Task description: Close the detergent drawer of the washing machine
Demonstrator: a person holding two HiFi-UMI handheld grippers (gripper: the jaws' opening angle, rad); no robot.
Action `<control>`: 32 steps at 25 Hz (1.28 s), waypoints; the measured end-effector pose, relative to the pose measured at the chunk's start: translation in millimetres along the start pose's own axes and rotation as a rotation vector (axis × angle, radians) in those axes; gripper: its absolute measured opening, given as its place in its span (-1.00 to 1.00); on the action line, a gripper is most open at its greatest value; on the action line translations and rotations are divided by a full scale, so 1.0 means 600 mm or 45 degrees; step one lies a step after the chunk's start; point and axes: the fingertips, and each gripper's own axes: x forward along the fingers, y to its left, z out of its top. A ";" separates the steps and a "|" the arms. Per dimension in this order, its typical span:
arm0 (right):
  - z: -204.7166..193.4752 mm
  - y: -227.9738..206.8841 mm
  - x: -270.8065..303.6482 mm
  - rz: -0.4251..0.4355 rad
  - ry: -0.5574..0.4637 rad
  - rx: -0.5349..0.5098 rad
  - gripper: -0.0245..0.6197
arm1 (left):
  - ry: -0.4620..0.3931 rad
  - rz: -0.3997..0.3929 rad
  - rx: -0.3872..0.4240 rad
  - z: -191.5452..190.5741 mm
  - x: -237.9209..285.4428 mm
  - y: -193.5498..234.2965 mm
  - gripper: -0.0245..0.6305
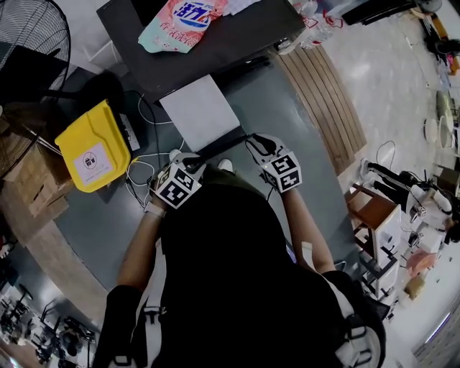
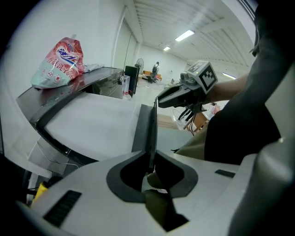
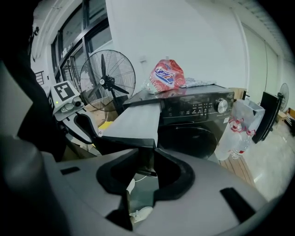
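Observation:
The detergent drawer (image 1: 200, 113), white on top with a dark front panel (image 1: 224, 144), stands pulled far out of the black washing machine (image 1: 201, 43). My left gripper (image 1: 202, 161) holds the left end of that front panel, and my right gripper (image 1: 254, 142) holds its right end. In the left gripper view the thin panel edge (image 2: 151, 131) runs straight down between the jaws of the left gripper (image 2: 151, 163), pinched there. In the right gripper view the panel's corner (image 3: 138, 144) sits between the jaws of the right gripper (image 3: 145, 161), with the machine's door and controls (image 3: 196, 120) beyond.
A pink detergent pouch (image 1: 183, 21) lies on the machine's top. A yellow bin (image 1: 92, 147) and cables (image 1: 144, 171) sit on the floor to the left, a fan (image 1: 32, 32) behind them. A wooden strip (image 1: 323, 93) runs on the right. A bag of bottles (image 3: 239, 126) leans beside the machine.

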 end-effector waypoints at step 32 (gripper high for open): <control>0.102 -0.033 0.088 -0.135 -0.077 0.114 -0.58 | -0.008 0.015 0.037 0.031 -0.026 0.131 -0.75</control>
